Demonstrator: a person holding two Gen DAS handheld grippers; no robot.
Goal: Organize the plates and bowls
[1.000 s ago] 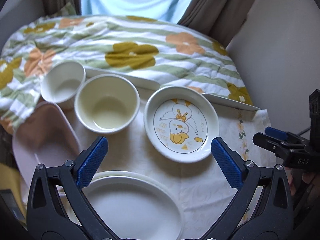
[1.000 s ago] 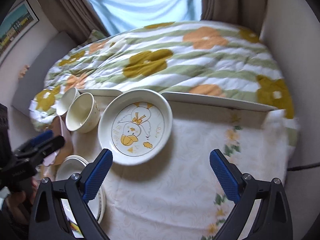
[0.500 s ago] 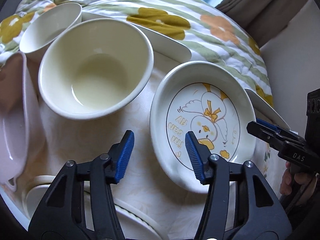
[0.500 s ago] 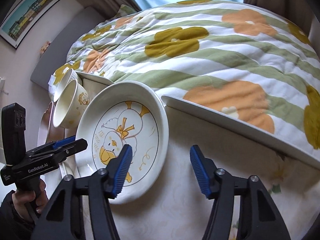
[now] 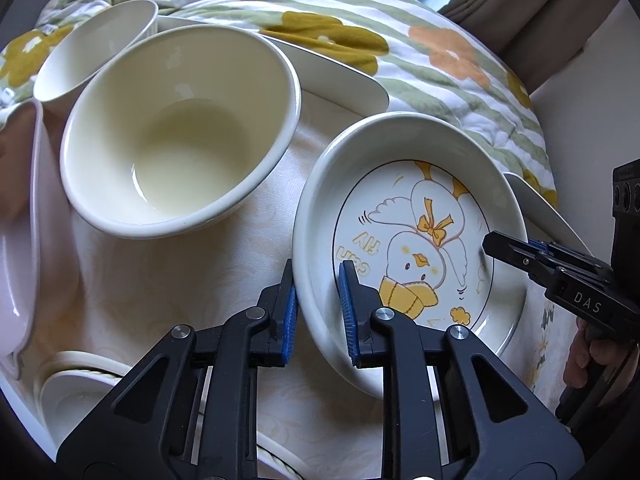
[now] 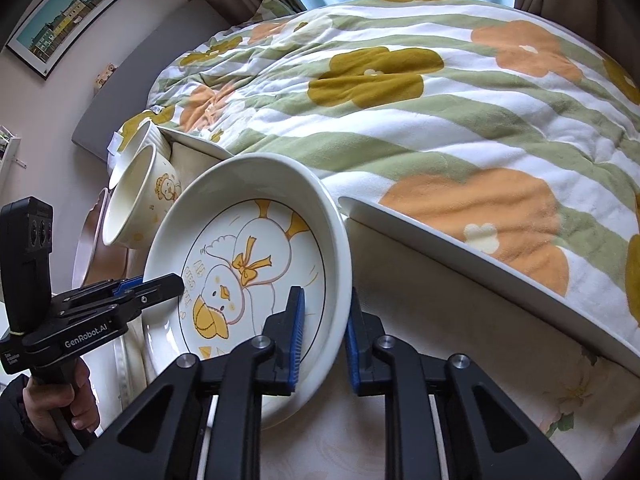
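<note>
A flowered quilt (image 6: 440,92) on the bed lies behind the cloth-covered bench (image 5: 224,280). On the bench, the duck plate (image 5: 408,240) sits right of the cream bowl (image 5: 176,136), with a smaller white bowl (image 5: 92,48) behind it, a pink dish (image 5: 20,240) at the left and white plates (image 5: 72,392) nearest. Left tool (image 5: 316,312) and right tool (image 6: 324,336) are both narrowed and clamped on opposite rims of the duck plate. Sorting looks barely begun: nothing else appears gathered, and 2 bowls stand apart.
</note>
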